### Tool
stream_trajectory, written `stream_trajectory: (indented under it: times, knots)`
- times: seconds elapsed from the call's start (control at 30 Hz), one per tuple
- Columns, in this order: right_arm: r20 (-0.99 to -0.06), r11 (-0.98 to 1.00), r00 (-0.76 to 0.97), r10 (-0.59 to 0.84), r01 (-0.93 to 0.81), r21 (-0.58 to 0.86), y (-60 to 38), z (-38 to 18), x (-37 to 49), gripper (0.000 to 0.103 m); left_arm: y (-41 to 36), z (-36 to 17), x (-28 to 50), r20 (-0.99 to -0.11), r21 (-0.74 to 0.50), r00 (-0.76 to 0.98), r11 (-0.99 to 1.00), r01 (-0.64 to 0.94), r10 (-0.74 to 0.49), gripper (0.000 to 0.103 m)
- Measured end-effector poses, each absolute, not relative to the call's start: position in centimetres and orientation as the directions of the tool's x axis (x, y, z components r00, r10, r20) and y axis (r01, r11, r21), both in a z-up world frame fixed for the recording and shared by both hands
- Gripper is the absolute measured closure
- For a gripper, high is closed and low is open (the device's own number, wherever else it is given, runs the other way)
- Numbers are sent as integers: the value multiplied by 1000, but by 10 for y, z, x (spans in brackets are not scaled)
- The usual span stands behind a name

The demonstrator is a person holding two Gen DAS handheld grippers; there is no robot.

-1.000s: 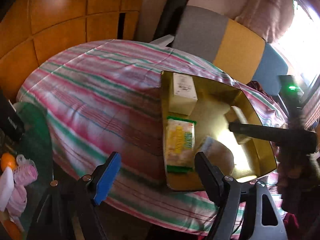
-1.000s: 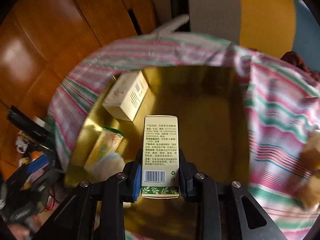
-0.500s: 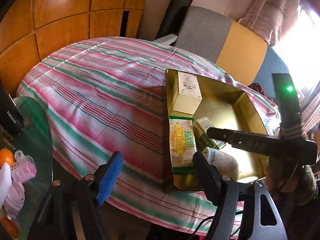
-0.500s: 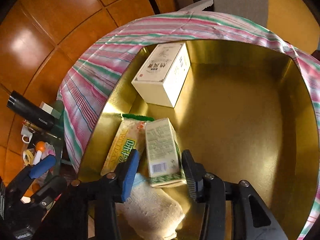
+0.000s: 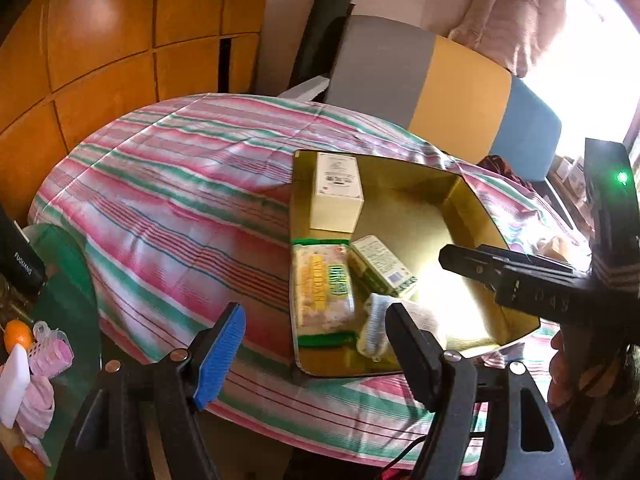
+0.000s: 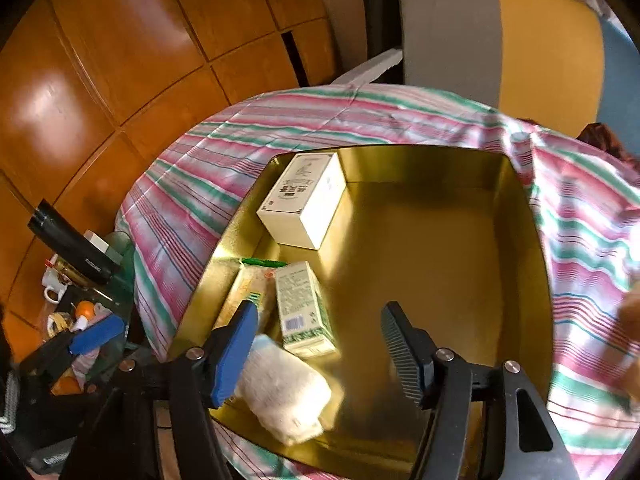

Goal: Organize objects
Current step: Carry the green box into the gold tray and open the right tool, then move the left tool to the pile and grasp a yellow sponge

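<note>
The green-printed carton [image 6: 305, 307] lies flat on the floor of the gold tray [image 6: 516, 264], touching the snack packet [image 5: 322, 294] and near the rolled white cloth [image 6: 284, 392]. It looks light, stiff and crushable — best pinched across its long sides. The right gripper [image 6: 318, 356] hangs above it, spread wide and empty; the left gripper [image 5: 310, 356] — likewise agape — holds nothing.
</note>
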State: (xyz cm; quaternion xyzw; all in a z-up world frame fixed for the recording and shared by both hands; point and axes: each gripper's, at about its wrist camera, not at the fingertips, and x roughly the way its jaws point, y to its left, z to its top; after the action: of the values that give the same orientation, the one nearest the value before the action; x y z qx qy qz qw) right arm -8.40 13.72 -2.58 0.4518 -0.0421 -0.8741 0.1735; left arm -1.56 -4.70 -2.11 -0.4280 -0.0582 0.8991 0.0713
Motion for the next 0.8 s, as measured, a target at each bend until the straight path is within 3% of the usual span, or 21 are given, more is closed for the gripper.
stream_trajectory:
  times: [0.37,0.8]
  knots:
    - [-740,-972,-631,-235,142,187,219,-12,-43,29,-4,-13,-17,-761,-137,-606,-970,-201,233,29]
    - [-751,-989,-660,35,-130,68,376,-11,-5,22,72,-2,-21,-766,-78,-571,-924,-374,295,29]
